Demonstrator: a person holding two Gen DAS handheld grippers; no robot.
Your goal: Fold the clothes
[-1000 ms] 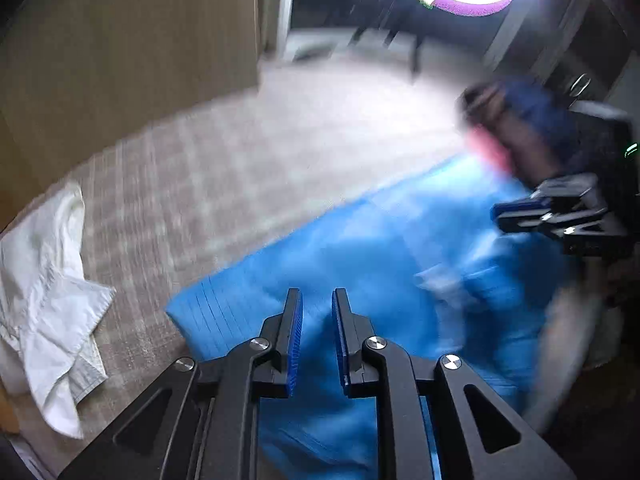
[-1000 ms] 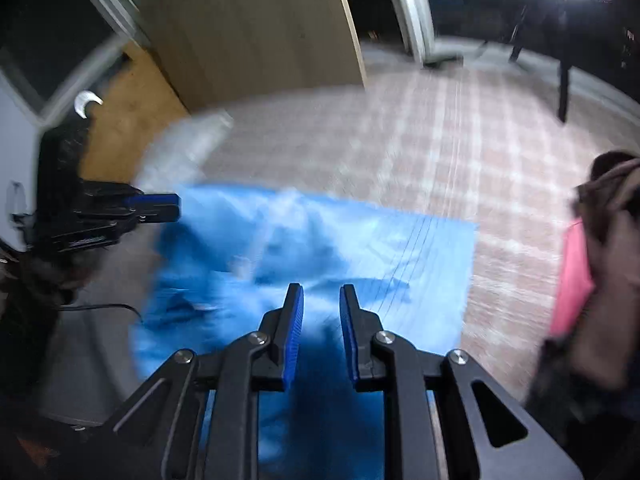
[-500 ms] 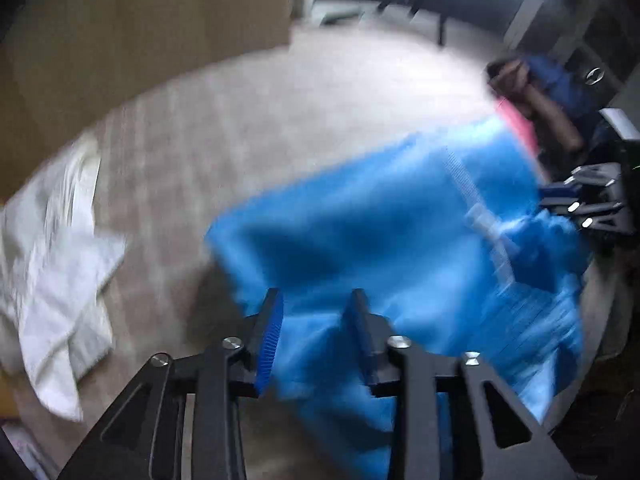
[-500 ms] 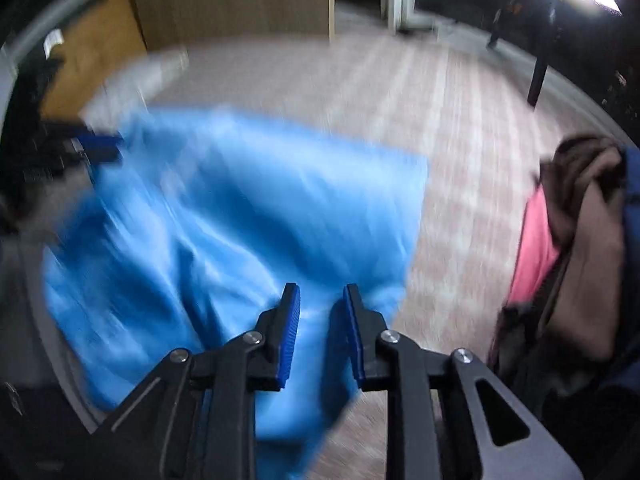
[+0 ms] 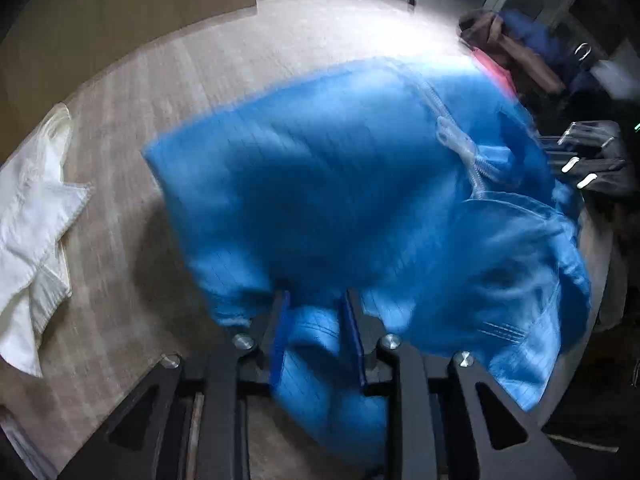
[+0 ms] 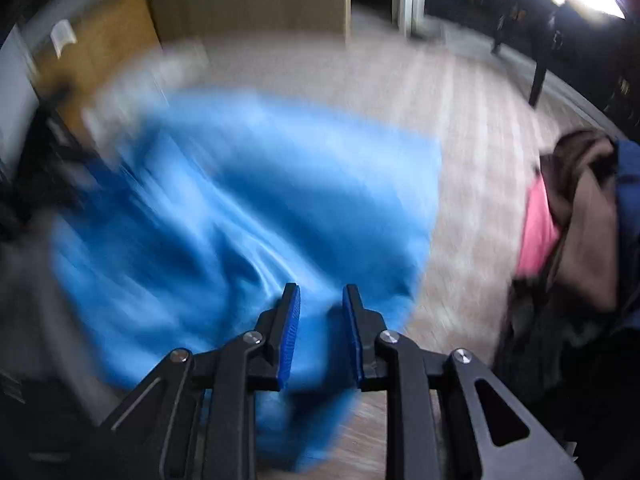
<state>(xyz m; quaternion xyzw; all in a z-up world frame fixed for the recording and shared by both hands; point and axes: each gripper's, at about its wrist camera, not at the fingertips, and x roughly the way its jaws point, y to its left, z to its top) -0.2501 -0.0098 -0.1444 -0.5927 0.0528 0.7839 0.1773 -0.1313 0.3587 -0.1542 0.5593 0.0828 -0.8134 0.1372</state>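
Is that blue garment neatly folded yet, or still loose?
Loose: the blue garment lies rumpled and bunched on the floor, zipper showing.

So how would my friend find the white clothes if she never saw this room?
Start at the big blue garment spread across the checked table. Look to its left, by the table's edge: a crumpled white garment lies apart from the blue. It is the only white clothing; the other pile is pink, brown and navy.
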